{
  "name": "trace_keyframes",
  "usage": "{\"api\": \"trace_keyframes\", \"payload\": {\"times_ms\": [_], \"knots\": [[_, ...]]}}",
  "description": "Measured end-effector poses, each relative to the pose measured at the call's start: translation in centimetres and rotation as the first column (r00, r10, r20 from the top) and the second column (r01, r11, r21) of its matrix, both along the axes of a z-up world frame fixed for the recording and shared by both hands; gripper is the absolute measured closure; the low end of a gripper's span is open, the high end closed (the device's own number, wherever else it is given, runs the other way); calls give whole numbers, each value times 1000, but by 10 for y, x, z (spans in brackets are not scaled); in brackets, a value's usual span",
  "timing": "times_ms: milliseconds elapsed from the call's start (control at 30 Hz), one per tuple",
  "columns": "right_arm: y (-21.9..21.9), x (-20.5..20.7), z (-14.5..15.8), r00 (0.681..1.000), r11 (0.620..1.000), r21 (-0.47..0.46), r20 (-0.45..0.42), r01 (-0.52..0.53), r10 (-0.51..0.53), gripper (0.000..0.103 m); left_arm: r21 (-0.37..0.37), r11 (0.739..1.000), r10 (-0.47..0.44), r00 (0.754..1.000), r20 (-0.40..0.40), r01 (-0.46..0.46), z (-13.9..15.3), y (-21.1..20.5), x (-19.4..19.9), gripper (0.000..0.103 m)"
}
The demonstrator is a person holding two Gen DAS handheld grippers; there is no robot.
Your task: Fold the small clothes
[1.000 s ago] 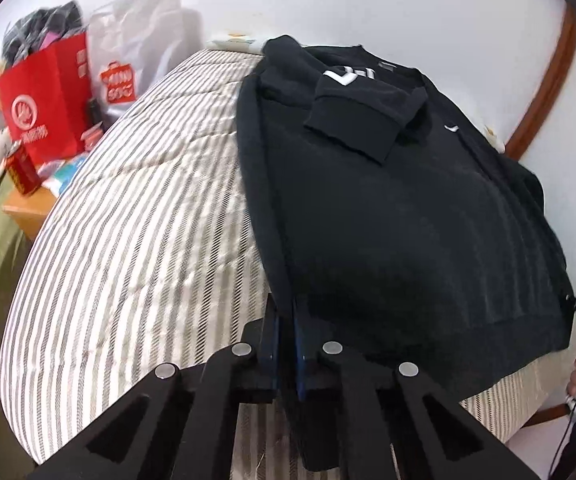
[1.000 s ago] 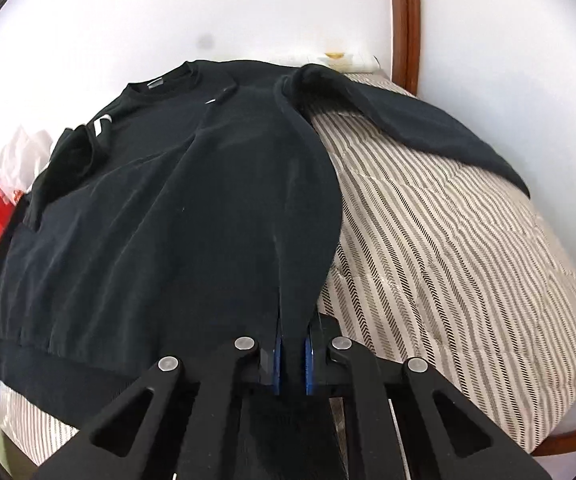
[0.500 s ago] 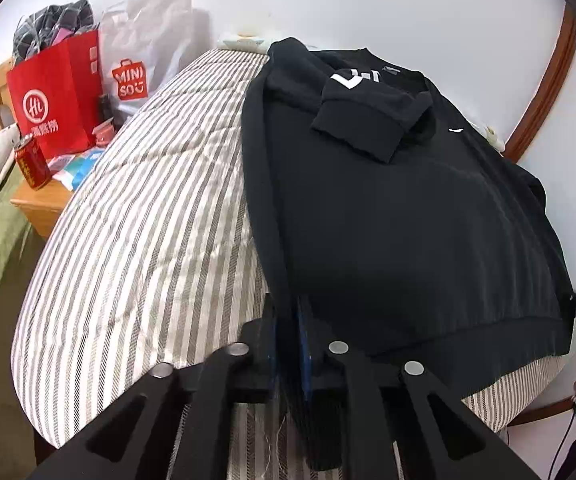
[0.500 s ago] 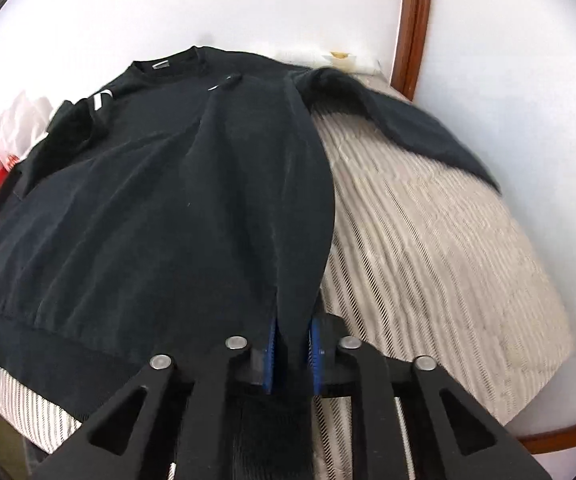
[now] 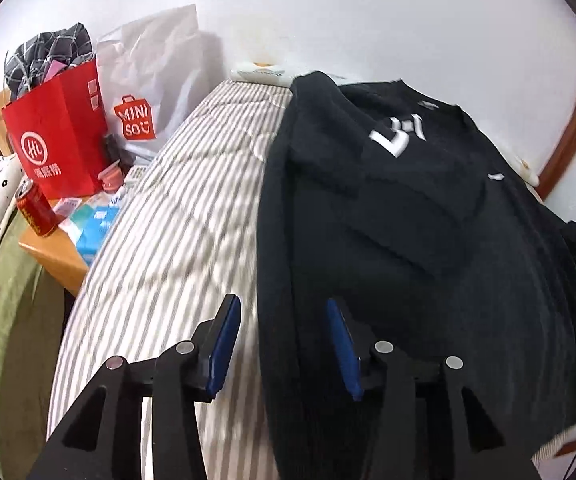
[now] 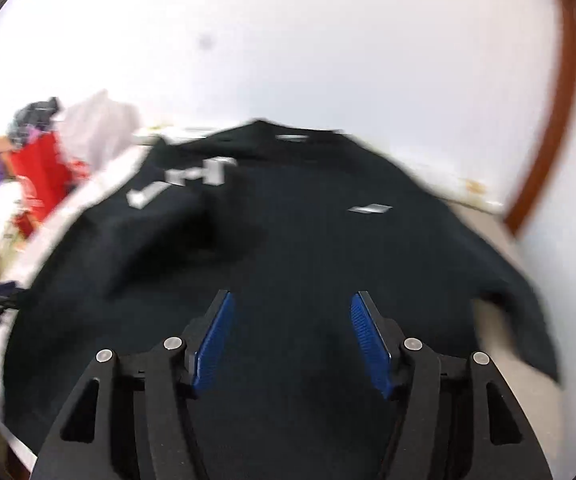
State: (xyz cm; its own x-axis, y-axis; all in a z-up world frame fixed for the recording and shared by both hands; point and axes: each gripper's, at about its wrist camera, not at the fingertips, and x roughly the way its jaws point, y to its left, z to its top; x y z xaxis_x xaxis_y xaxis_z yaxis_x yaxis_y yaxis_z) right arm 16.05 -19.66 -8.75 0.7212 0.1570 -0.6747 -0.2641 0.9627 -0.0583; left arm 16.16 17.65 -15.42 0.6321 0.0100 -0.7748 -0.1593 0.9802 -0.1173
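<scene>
A second ago both our grippers were pinching the sweater's (image 5: 427, 248) near hem corners; now both have let go. Our left gripper (image 5: 284, 344) has its jaws opening, blue pads spread apart, and the sweater's left edge runs between them without either pad pressing on it. Our right gripper (image 6: 289, 340) is opening too, its pads wide apart over the black cloth, gripping nothing; its view has swung from the sweater's right edge toward the middle and is badly blurred.

The sweater lies flat on the striped bed (image 5: 176, 232), along the bed's right side, collar at the far edge by the wall. Its left sleeve (image 5: 419, 168) is folded across the chest, as before. The right sleeve, stretched out over the bed earlier, we cannot find in the blur.

Off the bed's left edge stands a nightstand (image 5: 54, 256) with a red bag (image 5: 60, 140), a white bag (image 5: 152, 80) and a red can (image 5: 36, 210).
</scene>
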Motion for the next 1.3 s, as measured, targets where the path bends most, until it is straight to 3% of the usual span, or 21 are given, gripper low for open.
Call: {"api": "trace_keyframes", "payload": {"times_ms": [167,367,400,433,467,500,600,733,833,933,967,1033,1100,1200,1300], "knots": [[53,54,-20,985,981,169,-129,-96,119,43,41,999,23,1000,9,-24,-6,0,37,60],[82,120,-56,952,939,344,-277,-33,134,43,34,999,28,999,-25,-27,-23,1,70,60],[85,126,-64,946,934,357,-299,-12,126,50,33,999,36,999,-35,-34,-27,2,73,60],[87,133,-71,938,926,377,-322,0,131,76,37,999,39,999,-17,-39,-27,1,73,60],[93,141,-77,924,914,405,-348,-4,158,93,41,998,39,999,-14,-39,-28,1,73,60],[94,144,-80,911,897,442,-362,-20,199,98,45,998,37,999,-15,-37,-28,0,73,60],[72,146,-66,943,847,532,-277,-11,186,98,46,998,36,999,-14,-35,-28,0,72,60],[10,145,-52,978,794,597,-208,113,17,96,62,998,33,999,-15,-32,-28,-2,73,60],[-28,147,-63,963,766,606,-264,212,-57,93,74,997,34,999,-16,-32,-28,-3,73,60],[-51,148,-88,918,733,620,-396,281,-17,87,69,997,33,999,-15,-32,-28,-3,74,60],[-53,145,-91,911,740,610,-413,284,-9,83,67,997,33,999,-15,-32,-28,-2,74,60],[-54,133,-91,906,798,542,-423,263,-11,69,69,997,32,999,-16,-31,-28,-2,74,60],[-60,124,-81,916,838,487,-400,244,-35,67,71,997,33,999,-16,-32,-28,-2,74,60],[-48,103,-59,947,911,362,-311,195,-79,59,78,996,33,999,-18,-32,-28,-2,75,59],[-3,92,-42,976,971,233,-217,61,-9,53,82,996,37,999,-20,-35,-28,-3,75,58]]}}
